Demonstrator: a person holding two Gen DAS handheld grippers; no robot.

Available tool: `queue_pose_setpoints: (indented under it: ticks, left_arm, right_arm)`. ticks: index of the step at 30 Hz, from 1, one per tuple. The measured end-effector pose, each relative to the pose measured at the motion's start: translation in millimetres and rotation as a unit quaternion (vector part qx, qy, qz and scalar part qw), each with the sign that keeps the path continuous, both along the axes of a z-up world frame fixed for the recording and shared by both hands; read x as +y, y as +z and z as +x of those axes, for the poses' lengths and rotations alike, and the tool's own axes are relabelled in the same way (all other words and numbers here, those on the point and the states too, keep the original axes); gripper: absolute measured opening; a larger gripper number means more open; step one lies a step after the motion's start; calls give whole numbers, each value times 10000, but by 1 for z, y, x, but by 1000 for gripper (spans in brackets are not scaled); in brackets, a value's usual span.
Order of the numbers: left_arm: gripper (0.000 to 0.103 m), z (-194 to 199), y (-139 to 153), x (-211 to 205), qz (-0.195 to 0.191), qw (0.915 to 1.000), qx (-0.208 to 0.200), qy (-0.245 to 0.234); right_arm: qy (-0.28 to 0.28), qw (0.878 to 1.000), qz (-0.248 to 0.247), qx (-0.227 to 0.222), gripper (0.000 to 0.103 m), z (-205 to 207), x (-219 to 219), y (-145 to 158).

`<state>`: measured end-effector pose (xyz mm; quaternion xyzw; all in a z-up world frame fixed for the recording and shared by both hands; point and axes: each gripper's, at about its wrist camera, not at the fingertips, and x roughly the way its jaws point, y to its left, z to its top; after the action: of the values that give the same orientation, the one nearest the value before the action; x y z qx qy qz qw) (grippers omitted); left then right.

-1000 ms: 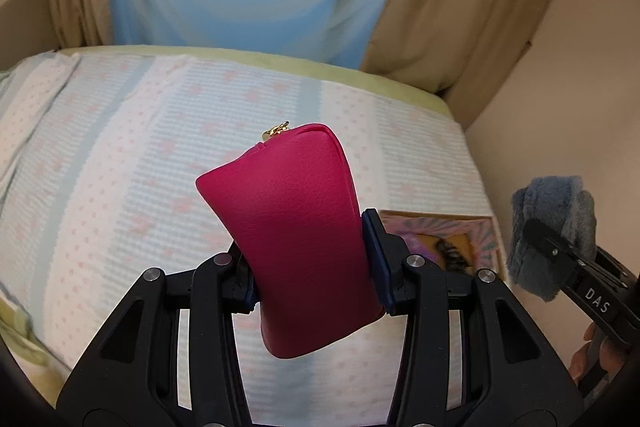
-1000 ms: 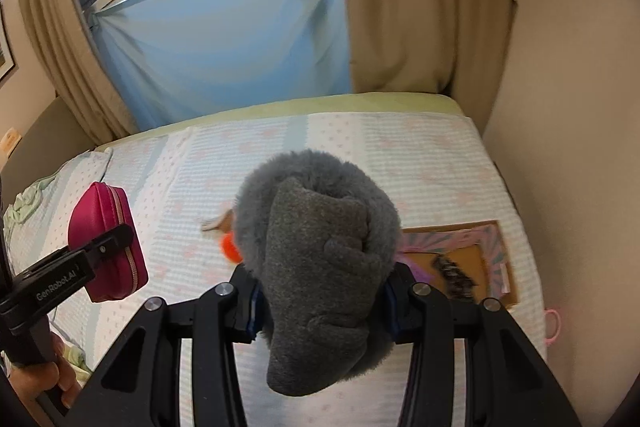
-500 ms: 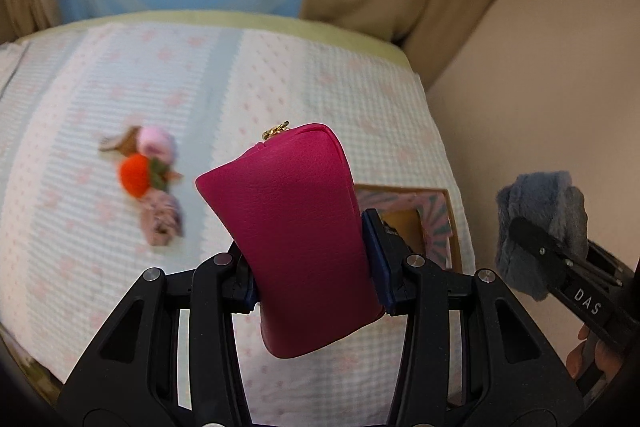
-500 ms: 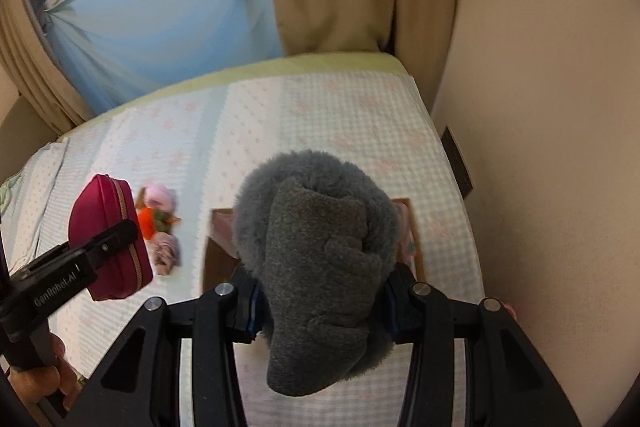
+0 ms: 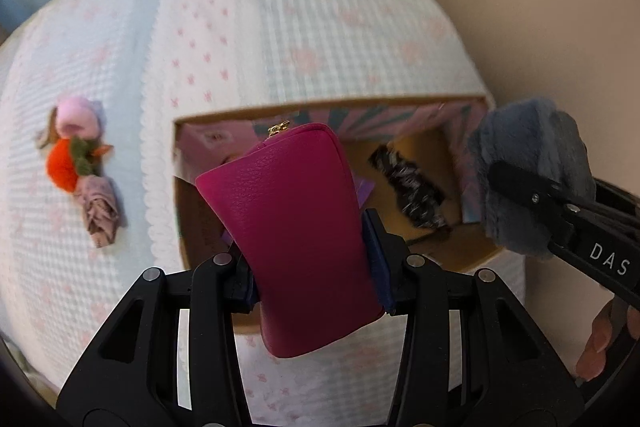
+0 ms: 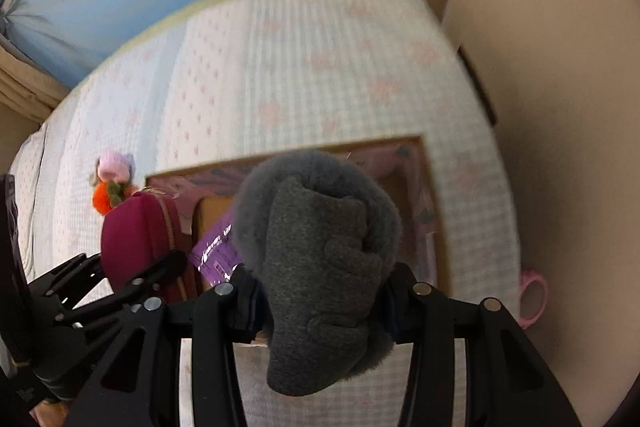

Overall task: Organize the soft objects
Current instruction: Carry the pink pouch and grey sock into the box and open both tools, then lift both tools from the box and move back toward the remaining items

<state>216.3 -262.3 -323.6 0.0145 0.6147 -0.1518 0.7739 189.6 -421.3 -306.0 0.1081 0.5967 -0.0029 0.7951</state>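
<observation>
Tongs first: your left tongs (image 5: 310, 281) squeeze the pouch (image 5: 296, 239), and your right tongs (image 6: 320, 311) squeeze the grey sock (image 6: 320, 267). Both hang over the box (image 5: 320, 107) on the bed (image 5: 280, 27). Let go off to the side and they could land outside it. The pouch stands long-way up, zipper on top.

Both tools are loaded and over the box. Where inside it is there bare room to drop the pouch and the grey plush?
Bare cardboard floor shows in the box between the purple packet and the dark fuzzy item, under the pouch. The right side, by the fuzzy item, is tighter for the plush. The bedspread beyond the box is bare; the small toys crowd its left.
</observation>
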Motion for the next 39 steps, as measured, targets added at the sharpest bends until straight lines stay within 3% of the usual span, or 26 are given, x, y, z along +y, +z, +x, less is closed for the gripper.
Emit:
queue_pose_setpoints:
  ticks: [7,9,10,13,14,15,19,31,35,39]
  left_arm:
    - [40,14,-56,-6,228,9985,438,-234]
    - [41,17,-62,-5,256,9979,498,-330]
    - [48,18,-64,-6,264,9974,539,-396]
    - [102,19,-64,-10,398,9953,590,-659]
    - [103,18,-62,-13,435,9944,570,-775]
    - [103,17,-60,-15,453,9940,531,-839]
    - [103,14,-53,-14,475,9928,463,-996]
    - [103,6,-27,8,345,9960,333,-759]
    - [103,4,-17,9,333,9969,194,-691]
    - [103,-5,10,18,333,9979,-53,-558]
  right_arm:
    - [71,9986,243,471,44,28,2,-51]
    - [20,9984,271,494,50,34,1,-55]
    - [-53,9982,323,509,54,37,0,-57]
    - [-309,9958,660,555,85,42,-6,-62]
    - [-359,9949,723,605,101,44,-9,-64]
    - [-377,9946,710,650,103,45,-10,-65]
    - [-447,9942,699,687,103,44,-12,-64]
    - [-378,9970,524,418,103,29,-7,-44]
    - [-370,9979,460,272,103,20,-7,-27]
    - [-235,9991,321,111,103,7,-1,-2]
